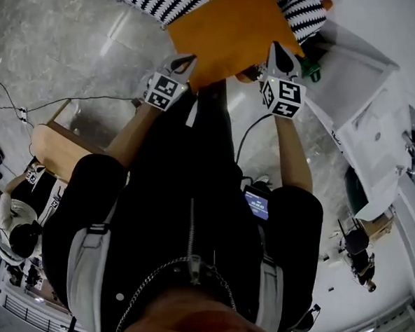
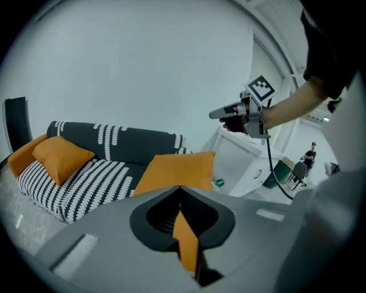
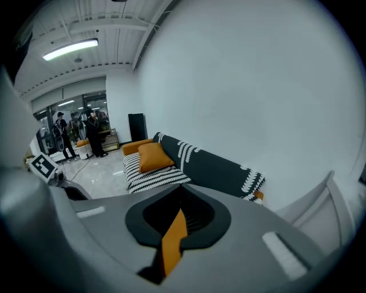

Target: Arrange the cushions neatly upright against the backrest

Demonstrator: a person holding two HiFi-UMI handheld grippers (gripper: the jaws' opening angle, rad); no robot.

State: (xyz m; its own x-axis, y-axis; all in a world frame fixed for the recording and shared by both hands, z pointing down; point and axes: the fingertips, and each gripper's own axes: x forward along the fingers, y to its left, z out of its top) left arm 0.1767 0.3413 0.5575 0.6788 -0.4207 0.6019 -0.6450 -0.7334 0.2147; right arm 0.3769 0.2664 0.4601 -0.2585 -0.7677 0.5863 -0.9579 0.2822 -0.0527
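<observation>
Fabric of the orange cushion (image 1: 230, 30) is clamped at two corners. The fingers of the left gripper (image 1: 184, 61) are closed fully on the cushion's near left corner, and a strip of orange cloth is seen pressed between them in the left gripper view. The fingers of the right gripper (image 1: 283, 58) are likewise closed tight on the near right corner, with an orange fold caught between them in the right gripper view.

The cushion is held between the two grippers over the right end of the sofa (image 2: 86, 186), whose seat is covered in black-and-white stripes. Whether the cushion touches the seat cannot be told, since its lower edge is hidden by the gripper body. Behind it, the dark backrest (image 2: 137, 146) with its white patterning is set against a pale wall (image 2: 143, 68).

A second orange cushion (image 2: 60, 157) is seen tilted on the left part of the seat, by the backrest and well apart from the held one. A small green object (image 1: 312, 67) is seen just beside the sofa's right end, next to a white cabinet (image 1: 368, 115). Another person (image 1: 22, 217) is seen at the left edge of the head view, on the grey marbled floor (image 1: 75, 34).
</observation>
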